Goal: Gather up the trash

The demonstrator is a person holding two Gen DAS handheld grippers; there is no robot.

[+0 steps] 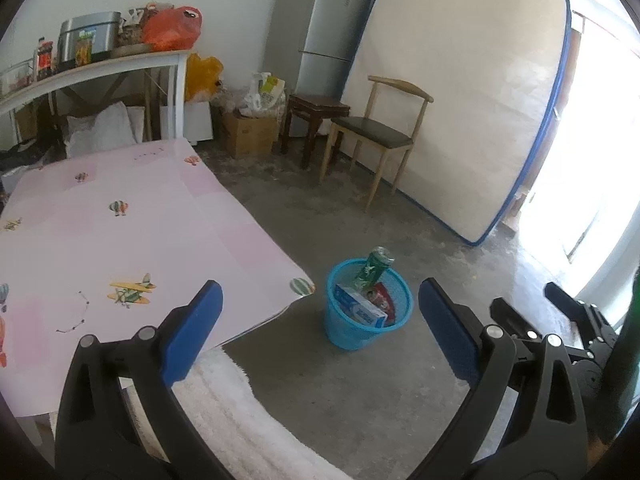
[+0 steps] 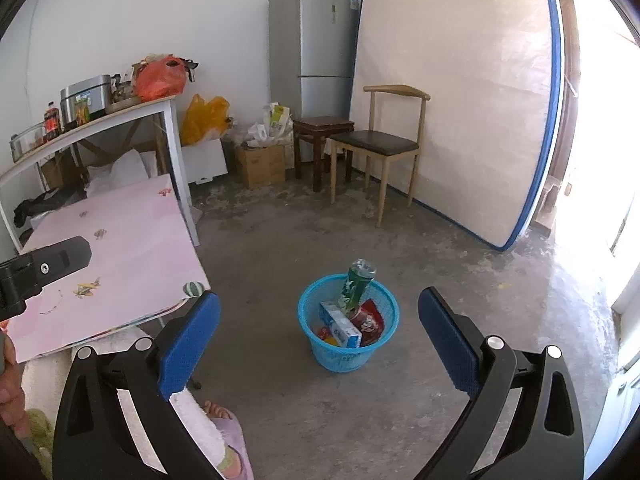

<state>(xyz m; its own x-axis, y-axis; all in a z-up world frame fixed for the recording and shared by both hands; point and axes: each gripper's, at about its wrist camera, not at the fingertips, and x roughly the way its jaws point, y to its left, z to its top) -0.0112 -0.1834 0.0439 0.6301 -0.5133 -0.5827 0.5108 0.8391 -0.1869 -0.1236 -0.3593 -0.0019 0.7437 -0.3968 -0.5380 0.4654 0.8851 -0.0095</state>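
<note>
A blue mesh waste basket (image 1: 348, 332) (image 2: 332, 354) stands on the concrete floor beside the corner of the pink table. In it are a green can (image 1: 374, 270) (image 2: 356, 284) leaning upright, a blue-and-white box (image 1: 360, 310) (image 2: 340, 326) and a red packet (image 1: 384, 298) (image 2: 368, 320). My left gripper (image 1: 320, 332) is open and holds nothing, above the table corner and the basket. My right gripper (image 2: 319, 340) is open too, empty, hovering over the basket. The right gripper's black frame (image 1: 576, 316) shows at the right edge of the left wrist view.
The pink table (image 1: 120, 240) (image 2: 120, 248) with airplane prints is at left. A wooden chair (image 1: 380, 136) (image 2: 380, 144), a dark stool (image 2: 320, 128), a fridge (image 2: 312, 48) and a leaning mattress (image 2: 460, 92) line the back. A white shelf table (image 2: 100, 124) carries pots and bags. A person's white fluffy sleeve (image 2: 192, 420) is below.
</note>
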